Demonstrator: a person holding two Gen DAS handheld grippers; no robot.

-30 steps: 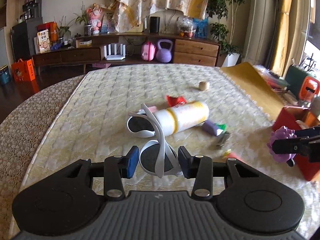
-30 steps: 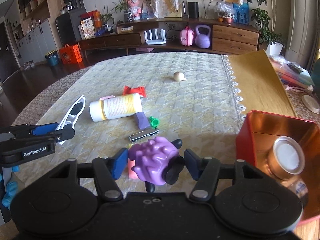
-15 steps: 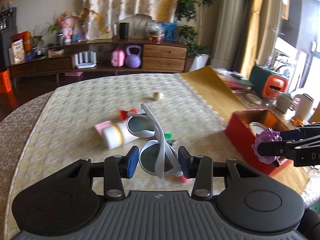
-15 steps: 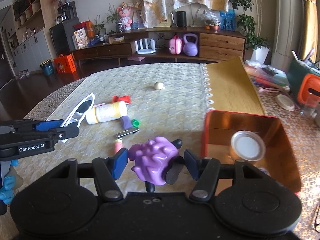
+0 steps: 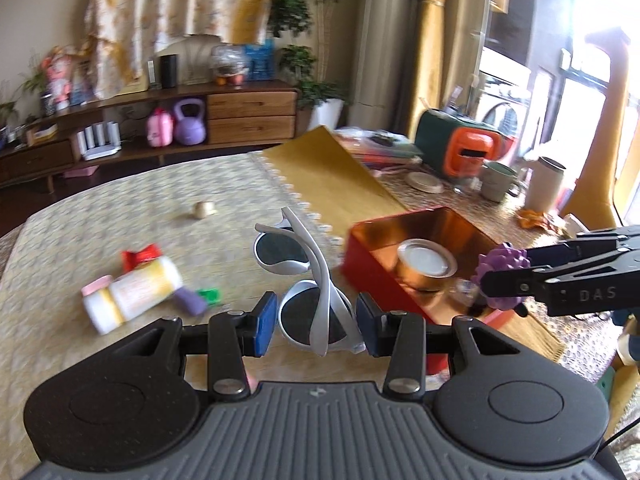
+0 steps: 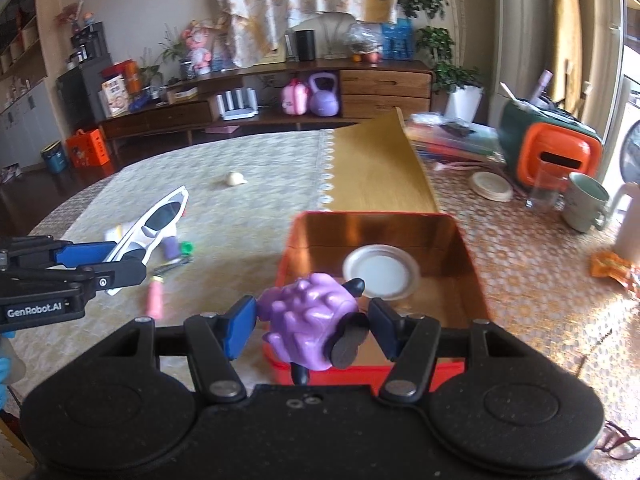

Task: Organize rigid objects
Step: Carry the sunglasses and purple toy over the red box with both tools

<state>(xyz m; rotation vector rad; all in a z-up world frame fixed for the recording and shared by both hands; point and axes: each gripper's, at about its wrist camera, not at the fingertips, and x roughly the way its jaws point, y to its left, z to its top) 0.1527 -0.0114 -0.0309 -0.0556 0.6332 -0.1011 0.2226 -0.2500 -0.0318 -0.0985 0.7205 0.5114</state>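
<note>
My left gripper [image 5: 316, 330] is shut on white sunglasses [image 5: 304, 280] and holds them in the air left of a red box [image 5: 384, 280]. The sunglasses also show in the right wrist view [image 6: 154, 226]. My right gripper [image 6: 312, 330] is shut on a knobbly purple toy [image 6: 308, 326] with black feet, held over the near rim of the red box [image 6: 472, 280]. The toy shows in the left wrist view [image 5: 502, 262] at the box's right side. A round tin with a white lid [image 6: 380, 268] lies inside the box.
On the cream tablecloth [image 5: 120, 208] lie a white and yellow bottle [image 5: 132, 294], a red wrapper [image 5: 140, 254], a purple piece [image 5: 190, 300], a green bit [image 5: 209, 294], a pink tube [image 6: 154, 300], a nail clipper [image 6: 172, 266] and a small beige lump [image 5: 204, 209]. Mugs [image 6: 586, 206] and an orange-green case [image 6: 550, 156] stand far right.
Both grippers have swung right with their objects. The red box is now close under the purple toy, and the sunglasses are nearer to the box's left side.
</note>
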